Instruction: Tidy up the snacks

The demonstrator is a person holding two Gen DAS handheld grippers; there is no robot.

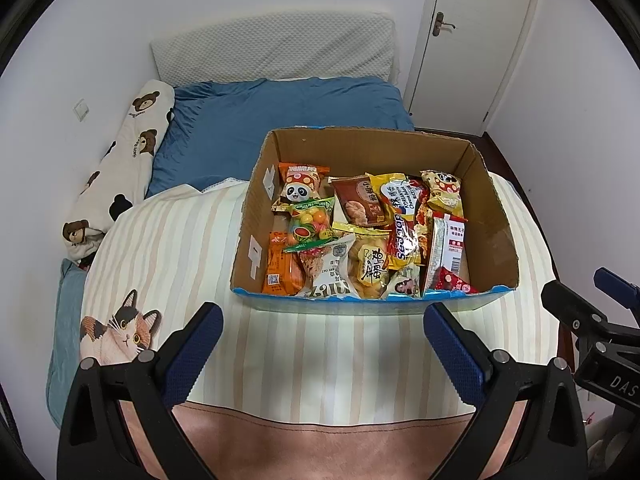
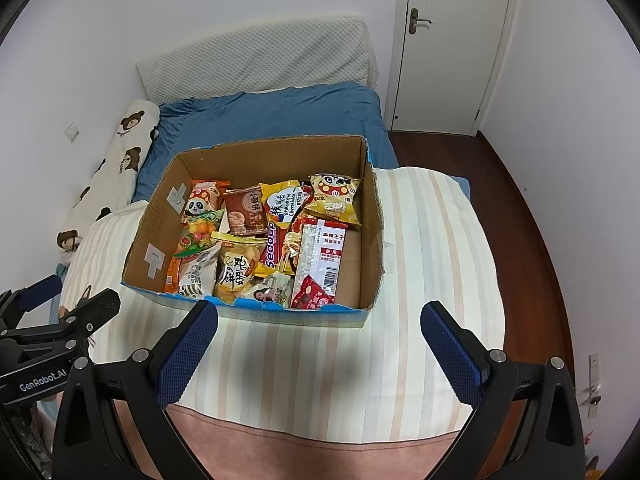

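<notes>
**Inspector:** Largest first. The bed [image 1: 280, 352], under a striped cover, fills the lower centre of both views. One cardboard box [image 1: 496, 216] sits on it, right of centre in the left wrist view and centre in the right wrist view.

**Assistant:** Contents?

**Inspector:** All visible snacks [image 2: 256, 248] lie inside the box, packed toward its left side and centre. A strip of bare floor remains along its right wall. I count roughly a dozen packets; overlap prevents an exact figure. Identifiable singly: one white and red barcode packet [image 2: 320, 256], one yellow Korean cheese packet [image 2: 285, 204], one panda packet [image 1: 301, 188], one colourful candy bag [image 1: 310, 224].

**Assistant:** Anything loose on the cover?

**Inspector:** None seen. My judgement: collection appears complete or nearly so. What may remain is tidying, as the packets lie overlapped rather than in rows.

**Assistant:** Grippers?

**Inspector:** Two. The left gripper [image 1: 322, 344] sits at the bottom of its frame, jaws spread wide, holding nothing. The right gripper [image 2: 318, 344] likewise: jaws spread, empty. Both are short of the box's near blue edge, not touching it.
</notes>
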